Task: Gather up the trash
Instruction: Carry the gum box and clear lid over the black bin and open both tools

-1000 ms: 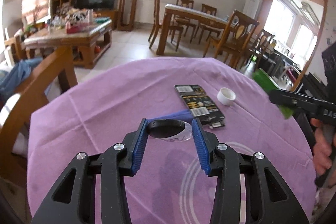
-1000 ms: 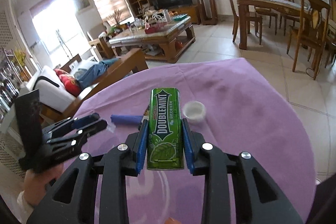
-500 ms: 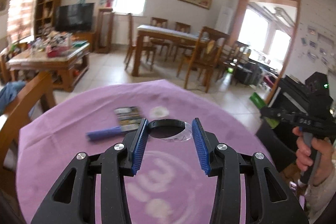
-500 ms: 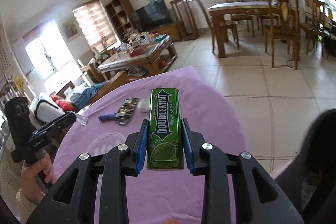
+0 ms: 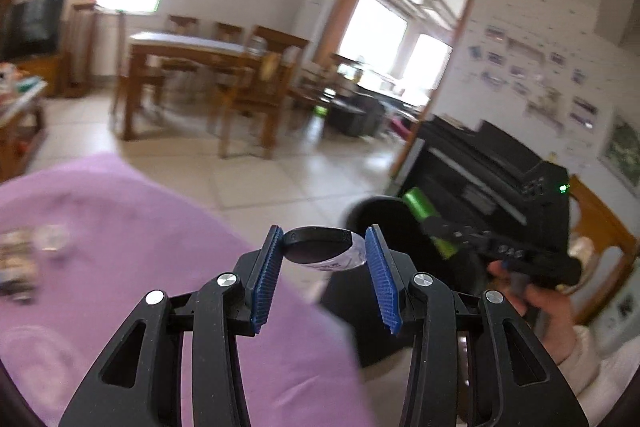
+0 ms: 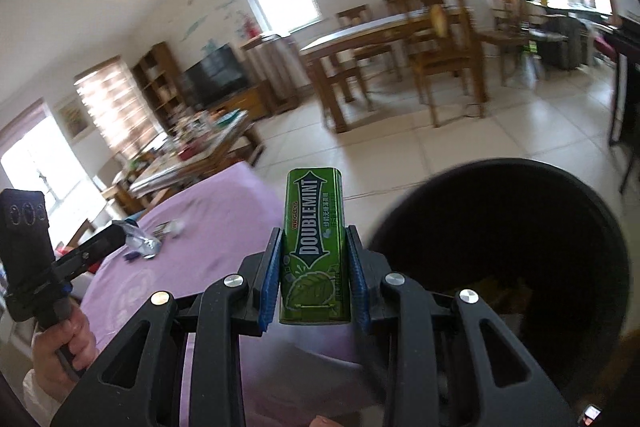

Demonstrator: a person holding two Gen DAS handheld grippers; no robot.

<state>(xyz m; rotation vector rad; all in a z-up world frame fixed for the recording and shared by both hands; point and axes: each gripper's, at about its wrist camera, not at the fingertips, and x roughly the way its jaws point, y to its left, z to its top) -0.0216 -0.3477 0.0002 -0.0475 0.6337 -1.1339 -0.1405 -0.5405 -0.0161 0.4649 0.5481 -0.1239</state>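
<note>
My left gripper (image 5: pixel 320 251) is shut on a clear plastic cup with a black lid (image 5: pixel 316 247), held over the right edge of the purple table (image 5: pixel 120 247). In the right wrist view that gripper (image 6: pixel 120 235) shows at the left with the clear plastic (image 6: pixel 142 239) at its tip. My right gripper (image 6: pixel 314 231) is shut on a green Doublemint gum box (image 6: pixel 314 239), upright between the pads. A black trash bin (image 6: pixel 500 165) stands open just right of it, beside the table. The left wrist view shows the bin (image 5: pixel 372 211) behind the cup, with the gum box (image 5: pixel 424 219) over it.
A blurred black package (image 5: pixel 16 267) and a small white cap (image 5: pixel 52 239) lie on the table's left part. A black piano (image 5: pixel 480 163) and a wooden chair (image 5: pixel 600 227) stand to the right. A dining table with chairs (image 5: pixel 192 67) stands across the tiled floor.
Both grippers have swung right, off the middle of the table to its edge. The black bin has come into view. Each grip is unchanged.
</note>
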